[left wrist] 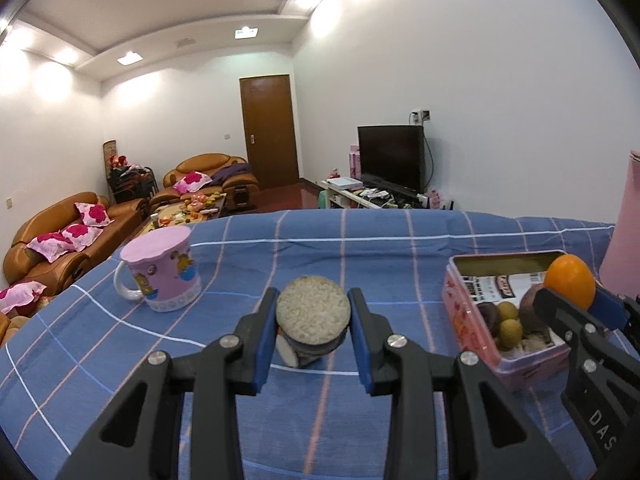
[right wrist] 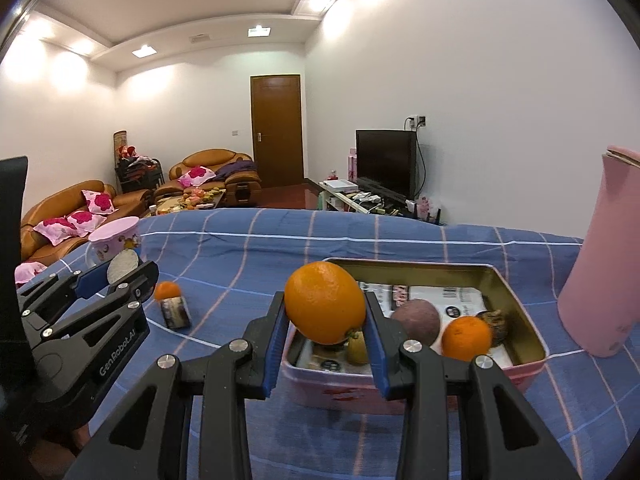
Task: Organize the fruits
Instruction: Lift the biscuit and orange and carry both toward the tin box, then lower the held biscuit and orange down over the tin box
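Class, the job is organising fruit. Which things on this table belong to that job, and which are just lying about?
Belong: large orange, in the right tool; tin; small orange and purple fruit inside it; loose orange.
Lying about: pink mug; pink flask; dark packet; grainy disc, held by the left tool.

Left gripper (left wrist: 313, 312) low over blue checked cloth (left wrist: 304, 240), blue pads either side of round rice cake (left wrist: 313, 310), apparently touching it. Below cake, small dark packet (left wrist: 298, 350) on cloth. Pink mug (left wrist: 162, 274) with pink lid to left, handle facing left. Pink tin (left wrist: 472, 320) at right, open, holding dark round fruit and small yellow-green fruits (left wrist: 510, 320). Right gripper (left wrist: 576, 294) at far right, closed on orange (left wrist: 570, 280) above tin's right end. Tall pink bottle (left wrist: 624, 240) at frame edge.
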Demonstrator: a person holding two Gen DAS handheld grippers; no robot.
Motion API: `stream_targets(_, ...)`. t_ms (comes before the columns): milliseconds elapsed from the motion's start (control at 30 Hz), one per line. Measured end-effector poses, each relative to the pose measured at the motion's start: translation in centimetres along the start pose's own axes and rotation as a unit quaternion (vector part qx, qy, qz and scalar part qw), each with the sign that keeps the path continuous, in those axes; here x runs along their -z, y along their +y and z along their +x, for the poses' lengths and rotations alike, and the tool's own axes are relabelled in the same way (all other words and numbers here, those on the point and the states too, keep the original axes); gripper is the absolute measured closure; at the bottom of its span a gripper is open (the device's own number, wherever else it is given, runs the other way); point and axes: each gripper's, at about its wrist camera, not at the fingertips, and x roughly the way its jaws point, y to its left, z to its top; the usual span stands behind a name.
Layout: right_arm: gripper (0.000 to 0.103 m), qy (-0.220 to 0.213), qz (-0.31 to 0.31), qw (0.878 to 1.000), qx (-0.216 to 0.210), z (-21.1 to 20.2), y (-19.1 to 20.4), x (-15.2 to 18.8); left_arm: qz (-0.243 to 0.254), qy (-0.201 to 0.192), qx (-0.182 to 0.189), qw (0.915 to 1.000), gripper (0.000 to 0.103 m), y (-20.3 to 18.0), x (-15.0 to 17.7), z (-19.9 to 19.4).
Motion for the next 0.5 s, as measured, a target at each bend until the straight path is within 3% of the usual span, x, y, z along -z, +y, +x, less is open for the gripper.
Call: stream_targets(500,0.065,0.000,0.001,0.999,0.032,0.0,-5.0,0.0,0.025,-0.007,0.030,0.9992,0.067,-6.1,-0.6,-0.3)
